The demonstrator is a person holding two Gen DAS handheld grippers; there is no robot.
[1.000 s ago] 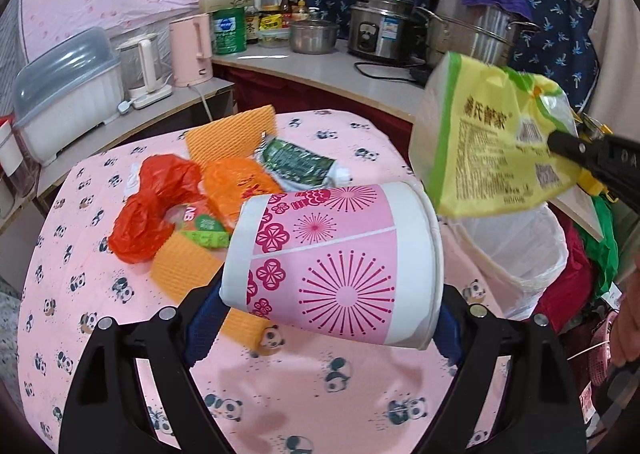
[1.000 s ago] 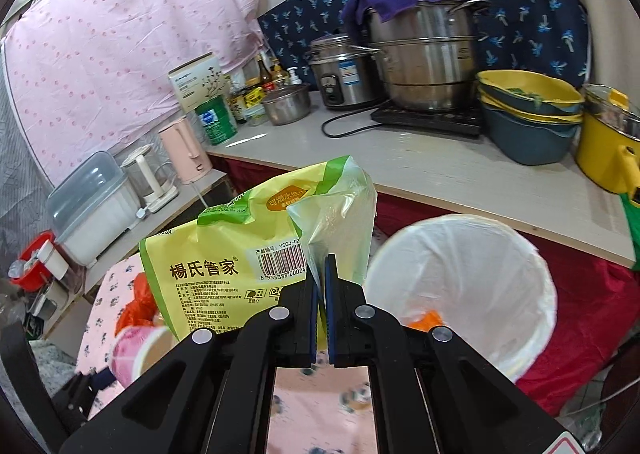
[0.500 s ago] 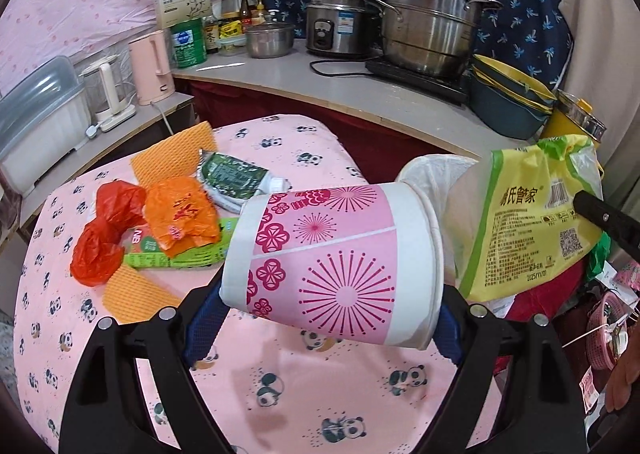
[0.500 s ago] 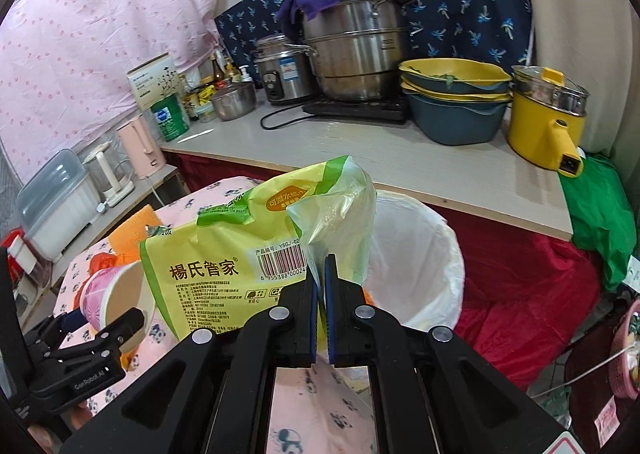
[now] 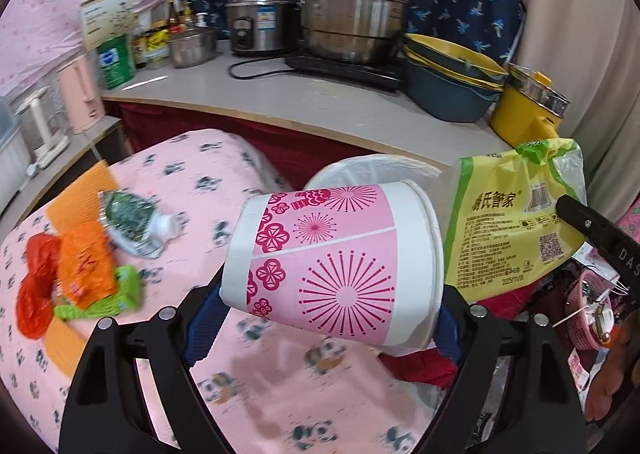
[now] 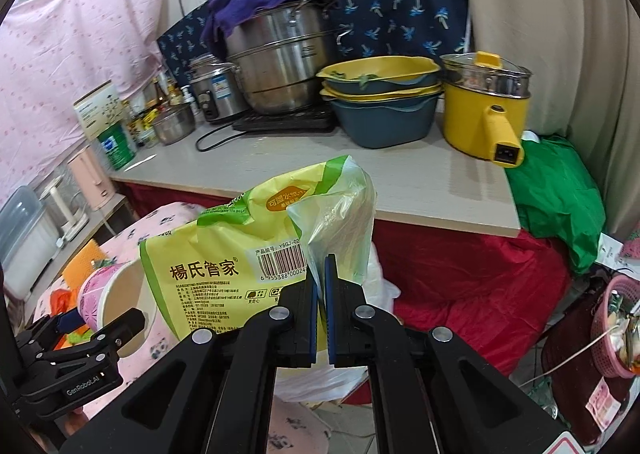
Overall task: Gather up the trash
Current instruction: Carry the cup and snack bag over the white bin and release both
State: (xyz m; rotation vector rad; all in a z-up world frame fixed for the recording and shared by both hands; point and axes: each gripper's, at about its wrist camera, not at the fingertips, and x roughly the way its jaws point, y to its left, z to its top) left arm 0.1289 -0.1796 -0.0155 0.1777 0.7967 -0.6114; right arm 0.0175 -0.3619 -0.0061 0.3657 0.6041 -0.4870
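Note:
My left gripper (image 5: 332,294) is shut on a pink and white paper cup (image 5: 336,262) lying sideways between its pads, above the panda-print table's right edge. The cup (image 6: 112,294) and left gripper (image 6: 92,330) also show low on the left in the right wrist view. My right gripper (image 6: 320,274) is shut on the corner of a yellow-green plastic bag (image 6: 224,266), which hangs over the white-lined trash bin (image 6: 380,278). From the left wrist, the bag (image 5: 508,226) is right of the cup, with the bin (image 5: 372,170) just behind both.
On the table (image 5: 224,182) lie a red bag (image 5: 36,294), an orange wrapper (image 5: 84,262), a green wrapper (image 5: 120,290), a dark green packet (image 5: 128,222) and orange sheets (image 5: 80,194). A counter (image 6: 400,174) holds pots and basins. A pink basket (image 6: 616,318) sits at right.
Both grippers have swung to the right with their loads, from over the table to the bin. The table trash has slid to the left of the view. Neither grip has changed.

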